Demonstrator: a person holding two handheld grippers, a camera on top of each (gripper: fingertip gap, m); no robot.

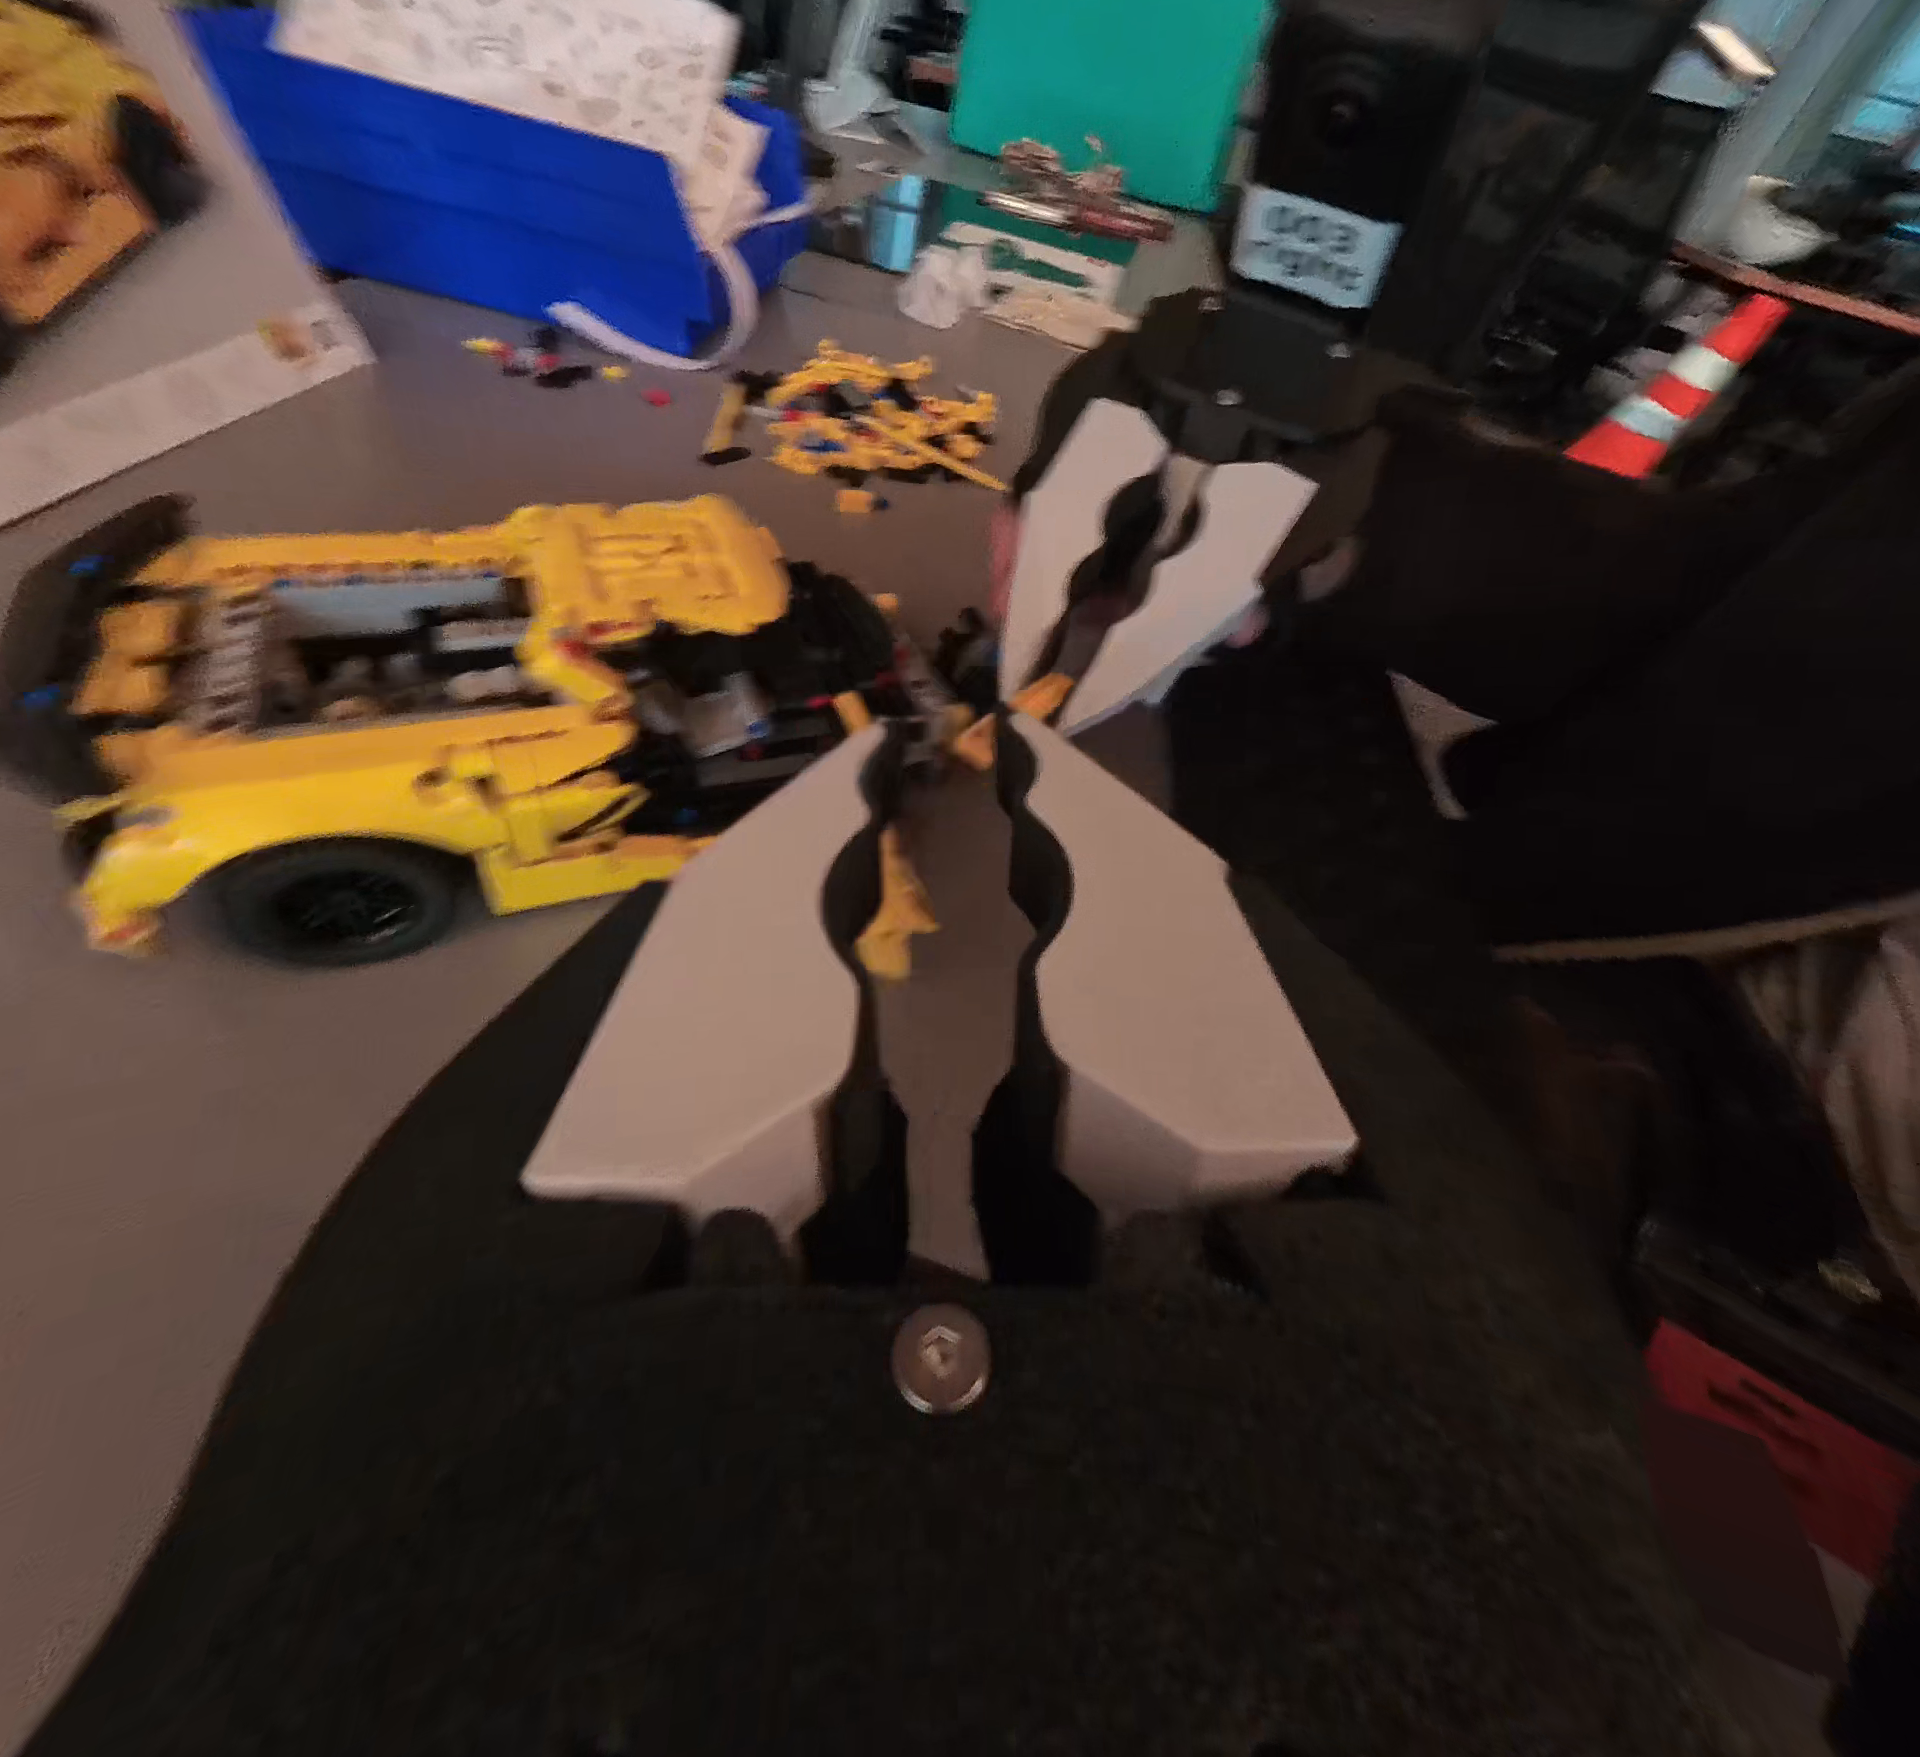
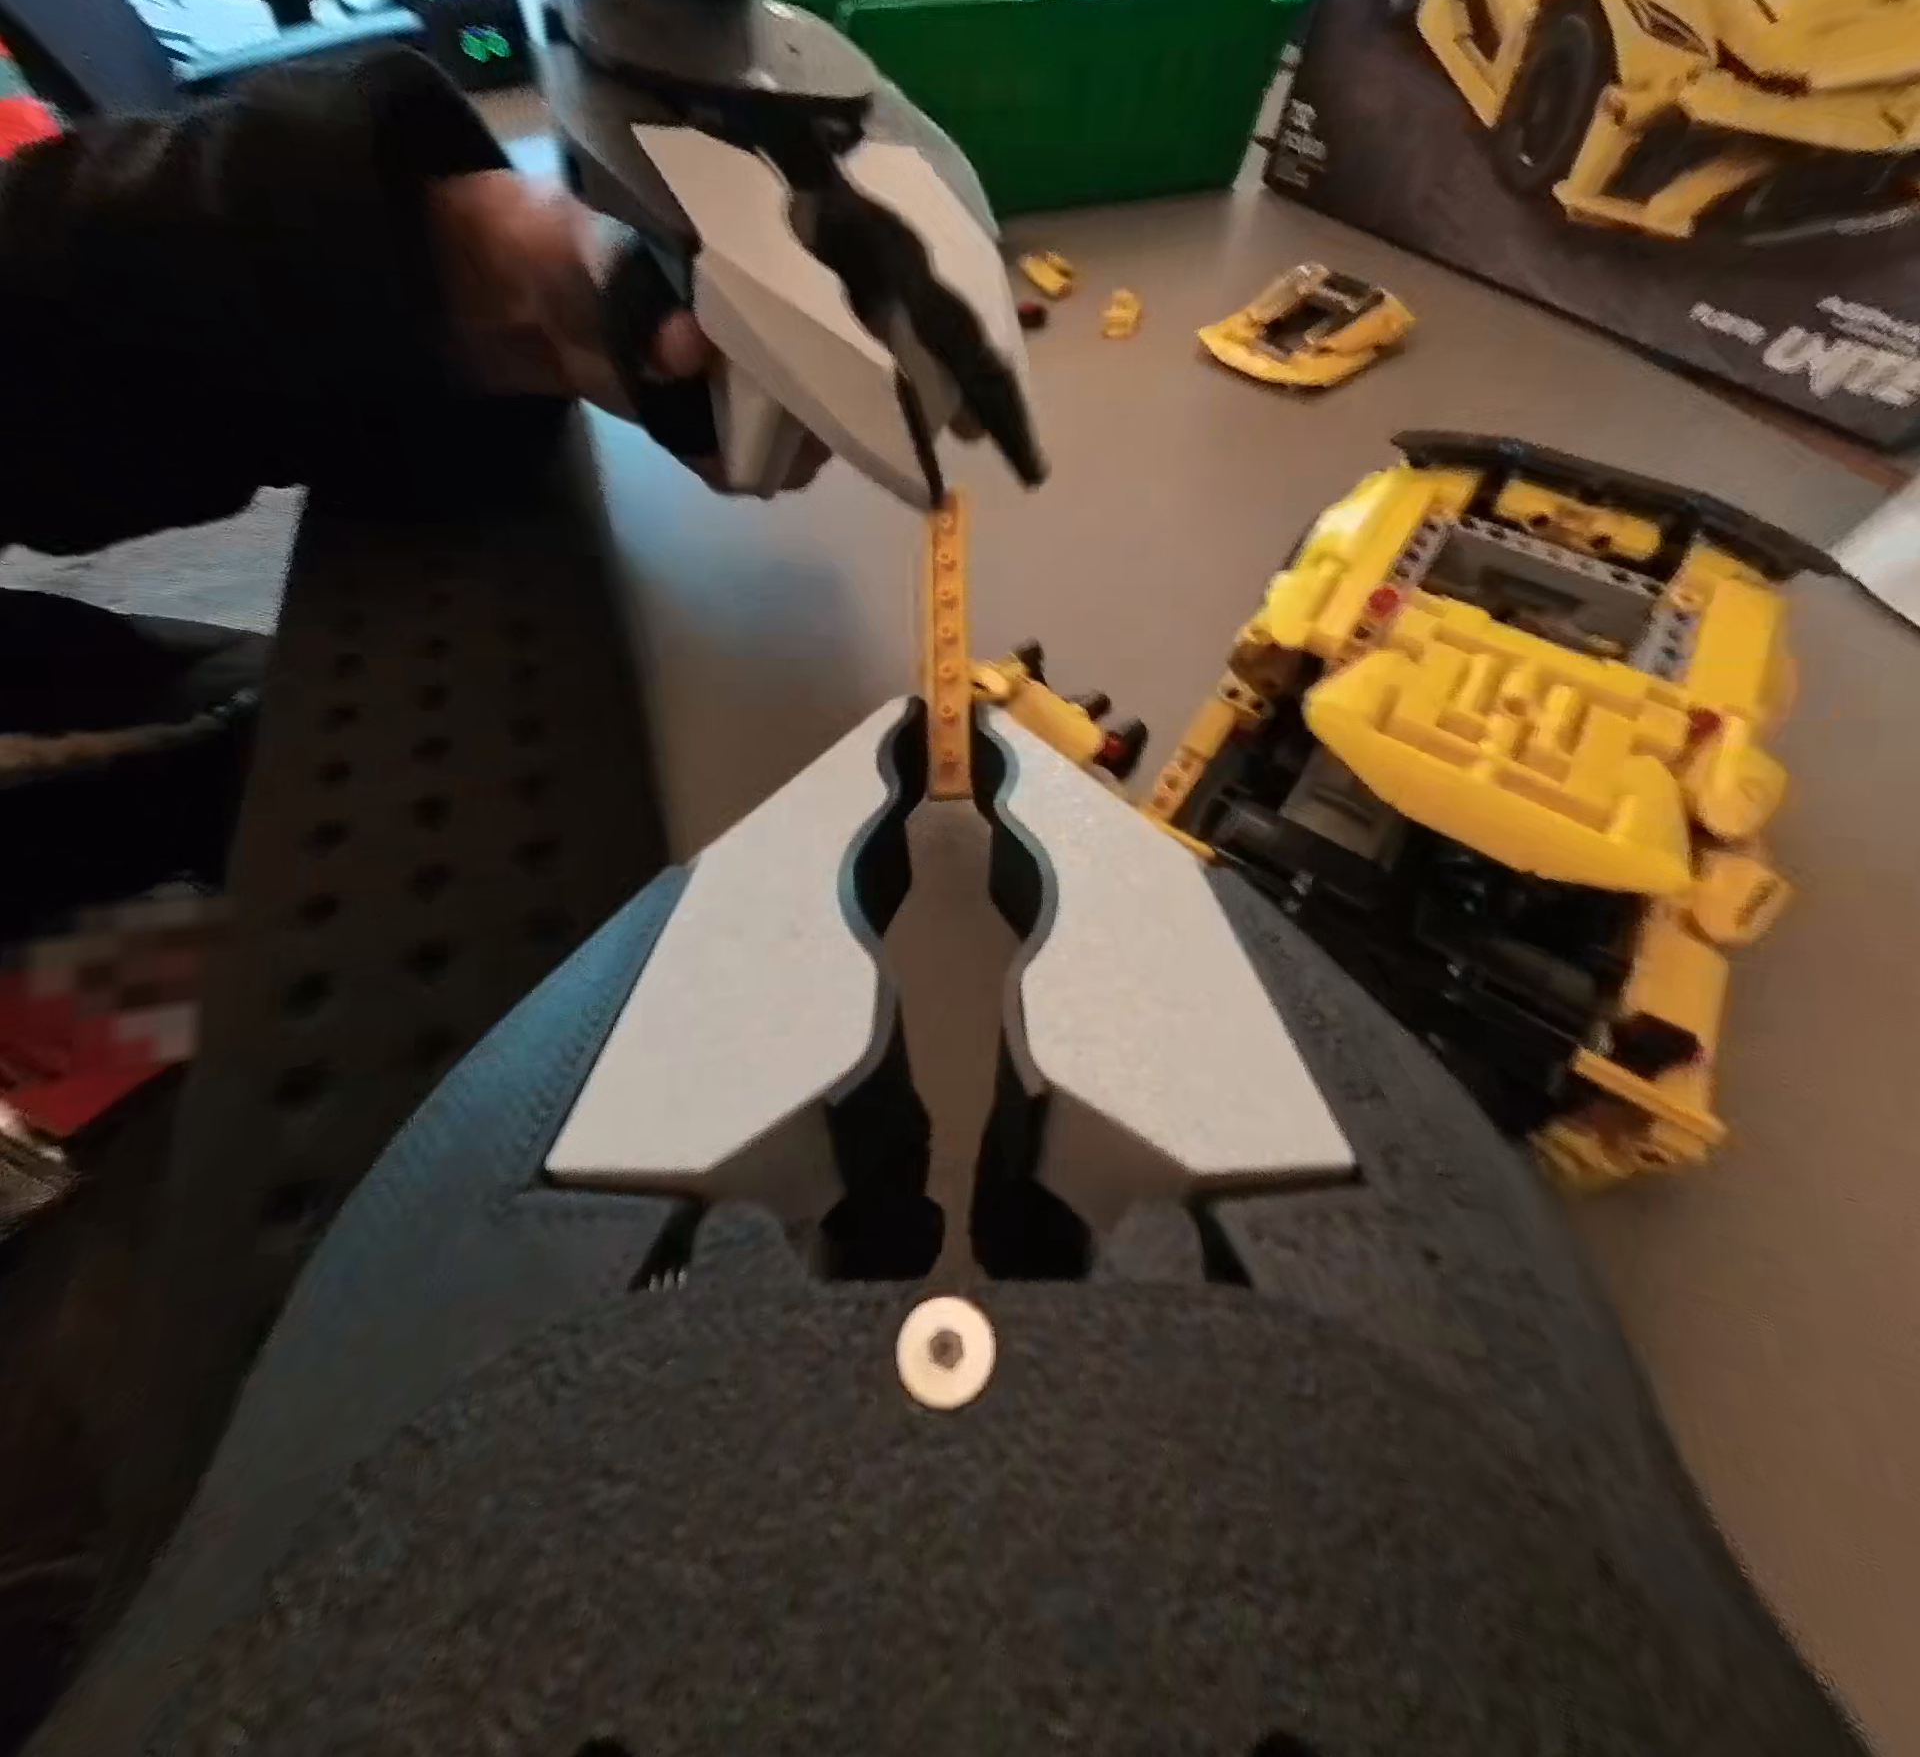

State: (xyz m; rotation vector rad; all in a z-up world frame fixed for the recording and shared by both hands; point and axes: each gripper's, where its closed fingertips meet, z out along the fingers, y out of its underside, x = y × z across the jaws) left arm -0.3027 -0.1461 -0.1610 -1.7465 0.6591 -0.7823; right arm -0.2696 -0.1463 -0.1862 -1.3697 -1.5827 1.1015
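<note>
My right gripper [image 2: 951, 720] is shut on the lower end of a thin yellow studded beam [image 2: 948, 606] and holds it upright above the grey table [image 2: 1143, 481]. My left gripper [image 2: 982, 479] comes in from above. Its fingers are a little apart, and one fingertip [image 2: 935, 486] touches the beam's top end. In the left wrist view the left gripper [image 1: 943, 728] meets the right gripper [image 1: 1039, 705] tip to tip, with the beam [image 1: 1044, 694] between them. A yellow brick-built car [image 2: 1507, 751] sits just right of the beam. It also shows in the left wrist view [image 1: 416, 668].
A pile of loose yellow and black pieces [image 1: 883, 419] lies behind the car, next to a blue bin [image 1: 499, 190]. A green bin [image 2: 1039, 76], the car's printed box [image 2: 1610, 97] and a loose yellow panel [image 2: 1304, 325] are at the far side. A traffic cone [image 1: 1683, 377] stands off the table. Spacing between my two grippers at the tips: around 4 cm.
</note>
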